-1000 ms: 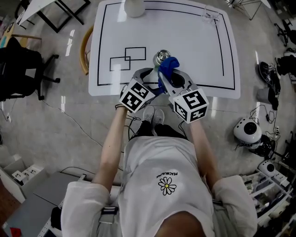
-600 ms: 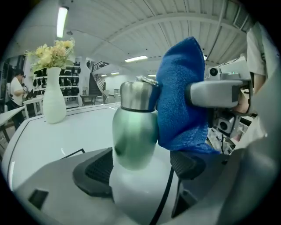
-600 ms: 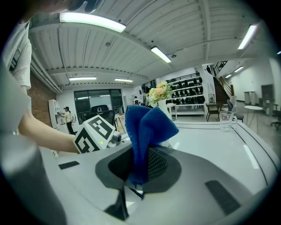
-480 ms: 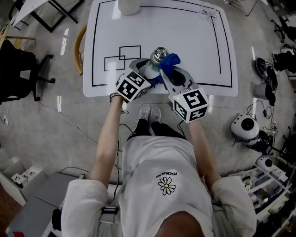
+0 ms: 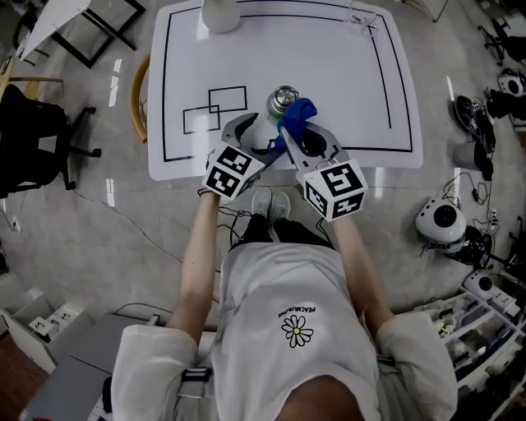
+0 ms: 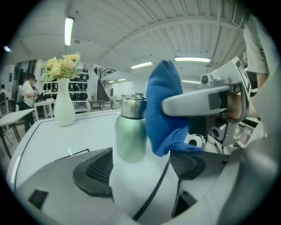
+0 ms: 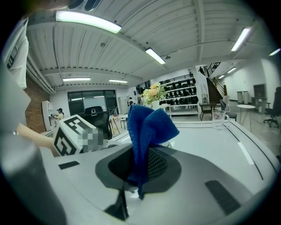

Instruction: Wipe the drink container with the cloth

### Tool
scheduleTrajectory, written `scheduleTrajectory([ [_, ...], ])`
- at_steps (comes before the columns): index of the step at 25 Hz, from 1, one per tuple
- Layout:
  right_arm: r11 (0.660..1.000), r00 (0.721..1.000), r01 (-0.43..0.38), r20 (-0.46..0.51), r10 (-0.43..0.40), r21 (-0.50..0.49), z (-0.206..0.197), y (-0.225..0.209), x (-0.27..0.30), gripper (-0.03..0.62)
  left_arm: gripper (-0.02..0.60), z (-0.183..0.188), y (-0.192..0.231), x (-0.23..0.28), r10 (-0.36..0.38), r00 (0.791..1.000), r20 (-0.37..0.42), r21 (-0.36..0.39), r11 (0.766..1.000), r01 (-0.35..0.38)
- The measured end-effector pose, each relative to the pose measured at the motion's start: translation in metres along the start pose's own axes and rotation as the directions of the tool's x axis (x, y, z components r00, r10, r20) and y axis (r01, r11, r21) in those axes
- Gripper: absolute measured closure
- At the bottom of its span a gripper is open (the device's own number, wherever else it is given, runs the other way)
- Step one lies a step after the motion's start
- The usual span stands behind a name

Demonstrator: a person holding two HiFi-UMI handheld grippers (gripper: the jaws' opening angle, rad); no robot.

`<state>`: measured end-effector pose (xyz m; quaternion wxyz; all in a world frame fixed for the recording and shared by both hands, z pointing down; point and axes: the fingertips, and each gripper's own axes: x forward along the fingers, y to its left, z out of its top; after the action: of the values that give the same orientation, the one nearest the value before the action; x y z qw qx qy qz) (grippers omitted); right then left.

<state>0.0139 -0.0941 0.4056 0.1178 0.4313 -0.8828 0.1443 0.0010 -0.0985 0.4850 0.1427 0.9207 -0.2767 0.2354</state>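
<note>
**A:** Where does the drink container stand?
**B:** Upright on the table, just ahead of the left gripper, whose jaws are spread and empty. The right gripper is nearer the work, pinching the cloth at the container's right flank.

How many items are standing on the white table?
3: the bottle near the front edge, next to the held cloth; the vase at the far edge; and a clear glass at the far right corner. None seems hidden.
</note>
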Motion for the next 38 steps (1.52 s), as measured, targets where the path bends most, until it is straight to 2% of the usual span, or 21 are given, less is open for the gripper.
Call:
scheduleTrajectory([
  [2, 1.000, 1.000, 0.009, -0.004, -0.009, -0.006, 0.001, -0.005, 0.001, 0.551, 0.187, 0.002, 0.022, 0.003, 0.012, 1.000, -0.013, 0.004, 1.000, -0.012],
  [6, 1.000, 1.000, 0.021, -0.013, -0.021, -0.003, 0.000, -0.009, 0.004, 0.551, 0.175, 0.007, 0.031, 0.025, -0.072, 0.996, -0.051, 0.057, 0.996, 0.075],
  [9, 0.999, 0.999, 0.031, -0.022, -0.031, -0.010, 0.001, -0.015, 0.004, 0.551, 0.176, 0.007, 0.020, 0.037, -0.117, 0.991, -0.072, 0.085, 0.989, 0.123],
  [13, 0.998, 0.997, 0.061, -0.035, -0.062, -0.027, 0.000, -0.024, 0.000, 0.551, 0.176, 0.002, -0.003, 0.033, -0.114, 0.990, -0.079, 0.086, 0.989, 0.120],
  [17, 0.997, 0.997, 0.067, -0.048, -0.068, -0.034, -0.005, -0.027, -0.001, 0.551, 0.176, -0.004, -0.026, 0.027, -0.156, 0.985, -0.074, 0.090, 0.983, 0.163],
  [19, 0.997, 0.997, 0.058, -0.056, -0.061, -0.059, -0.003, -0.026, -0.002, 0.551, 0.176, -0.003, -0.025, 0.026, -0.139, 0.988, -0.062, 0.085, 0.986, 0.144],
  [21, 0.989, 0.996, 0.041, -0.068, -0.051, -0.139, 0.007, -0.028, -0.011, 0.551, 0.176, 0.004, -0.014, 0.021, -0.083, 0.996, -0.028, 0.074, 0.994, 0.085],
  [23, 0.959, 0.994, 0.020, -0.096, -0.049, -0.283, 0.028, -0.037, -0.021, 0.551, 0.176, 0.019, -0.002, 0.015, -0.026, 1.000, 0.010, 0.097, 0.995, 0.025],
  [24, 0.927, 0.990, -0.004, -0.129, -0.048, -0.376, 0.039, -0.043, -0.023, 0.551, 0.176, 0.029, 0.002, 0.012, -0.001, 1.000, 0.024, 0.129, 0.992, -0.002],
  [25, 0.879, 0.983, -0.042, -0.178, -0.049, -0.475, 0.049, -0.049, -0.021, 0.551, 0.176, 0.038, 0.005, 0.011, 0.021, 0.999, 0.039, 0.161, 0.987, -0.027],
  [27, 0.749, 0.953, -0.164, -0.299, -0.048, -0.642, 0.061, -0.057, -0.010, 0.551, 0.176, 0.055, 0.009, 0.009, 0.044, 0.996, 0.073, 0.187, 0.981, -0.057],
  [29, 0.630, 0.905, -0.316, -0.425, -0.025, -0.710, 0.062, -0.056, 0.006, 0.551, 0.176, 0.067, 0.009, 0.012, 0.046, 0.994, 0.097, 0.170, 0.983, -0.062],
  [30, 0.596, 0.876, -0.382, -0.482, -0.010, -0.706, 0.060, -0.053, 0.014, 0.551, 0.176, 0.069, 0.009, 0.014, 0.046, 0.994, 0.096, 0.163, 0.985, -0.061],
  [32, 0.574, 0.823, -0.482, -0.568, 0.036, -0.662, 0.053, -0.045, 0.028, 0.551, 0.178, 0.069, 0.008, 0.022, 0.053, 0.996, 0.072, 0.159, 0.985, -0.063],
  [34, 0.574, 0.784, -0.536, -0.616, 0.069, -0.618, 0.044, -0.036, 0.035, 0.551, 0.183, 0.065, 0.009, 0.030, 0.087, 0.995, 0.050, 0.172, 0.981, -0.095],
  [35, 0.578, 0.778, -0.543, -0.625, 0.072, -0.609, 0.041, -0.034, 0.036, 0.551, 0.215, 0.064, 0.011, 0.032, 0.117, 0.992, 0.049, 0.184, 0.975, -0.124],
  [36, 0.584, 0.778, -0.539, -0.624, 0.068, -0.607, 0.040, -0.032, 0.035, 0.551, 0.279, 0.063, 0.013, 0.032, 0.143, 0.988, 0.055, 0.197, 0.969, -0.151],
  [38, 0.589, 0.789, -0.520, -0.613, 0.052, -0.619, 0.039, -0.028, 0.030, 0.551, 0.284, 0.063, 0.015, 0.031, 0.160, 0.985, 0.064, 0.218, 0.961, -0.170],
])
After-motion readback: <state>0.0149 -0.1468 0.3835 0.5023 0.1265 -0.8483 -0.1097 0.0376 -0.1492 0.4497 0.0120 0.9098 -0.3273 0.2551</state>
